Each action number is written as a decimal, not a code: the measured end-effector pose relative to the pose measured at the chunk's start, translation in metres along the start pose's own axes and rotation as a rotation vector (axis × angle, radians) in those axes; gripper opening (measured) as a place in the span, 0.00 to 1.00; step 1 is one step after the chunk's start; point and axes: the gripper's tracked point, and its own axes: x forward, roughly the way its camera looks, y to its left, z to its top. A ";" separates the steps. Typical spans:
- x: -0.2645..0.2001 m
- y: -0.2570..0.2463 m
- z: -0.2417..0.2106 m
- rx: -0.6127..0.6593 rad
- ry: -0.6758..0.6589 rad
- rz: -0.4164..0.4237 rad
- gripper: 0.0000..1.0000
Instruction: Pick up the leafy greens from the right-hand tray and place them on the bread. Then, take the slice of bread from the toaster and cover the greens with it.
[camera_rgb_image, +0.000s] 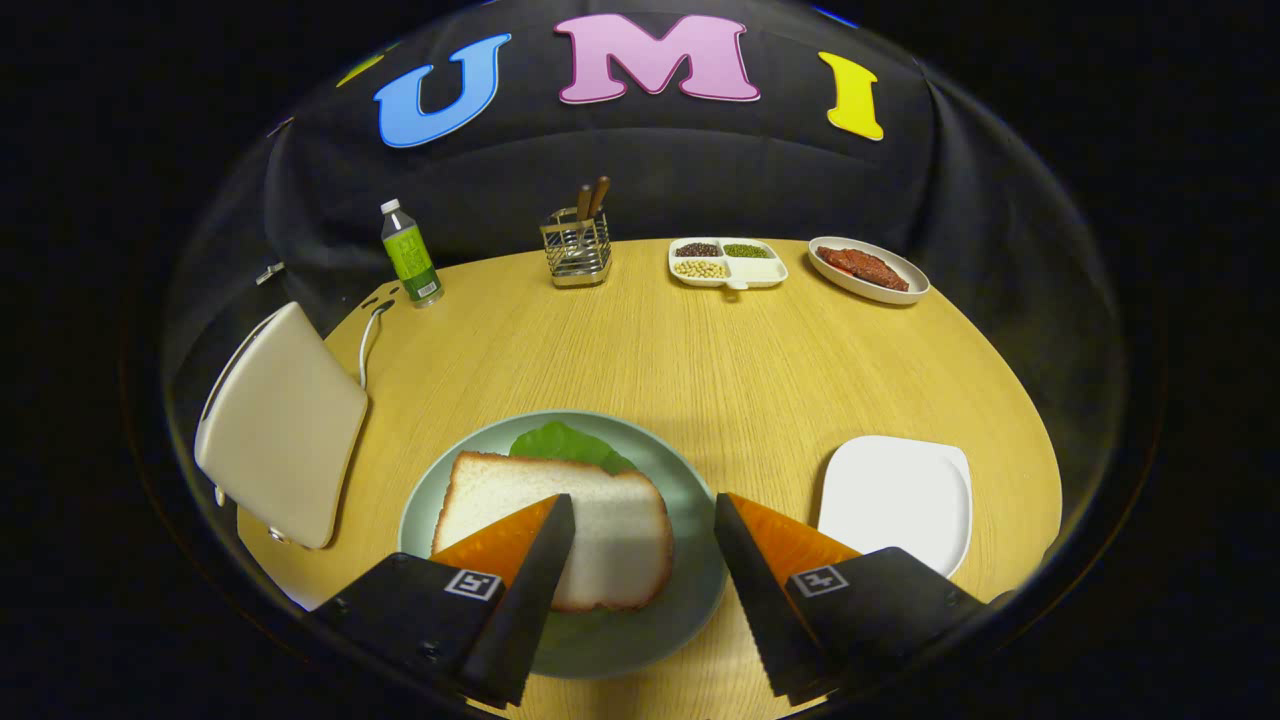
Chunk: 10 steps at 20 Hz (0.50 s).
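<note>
the hand-held gripper (640, 560) is released, its two fingers spread wide and holding nothing. between the fingers, just ahead, lies the slice of bread (560, 535) on a round green plate (690, 560). the leafy greens (565, 443) peek out from under the bread at its 12 o'clock side, so the greens look covered already.

the bread will feel light and soft. it squashes and tears easily, so hold it gently by the crust edges, not the middle. the greens are thin and floppy.

at 3 o'clock from the plate sits an empty white tray (900, 495). at 9 o'clock is a pale flat thing, maybe the toaster (280, 425), but i cannot be sure.

far across the counter (700, 350) stand a green bottle (410, 255), a wire holder (578, 250), a dish of beans (727, 263) and a dish of red food (868, 269).

the bottle's label is too small to read.
</note>
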 end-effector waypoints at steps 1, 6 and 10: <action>-0.003 0.003 0.001 0.009 -0.001 0.020 0.98; -0.020 -0.006 0.016 -0.016 -0.055 0.019 0.99; -0.053 -0.011 0.041 -0.047 -0.115 0.024 0.99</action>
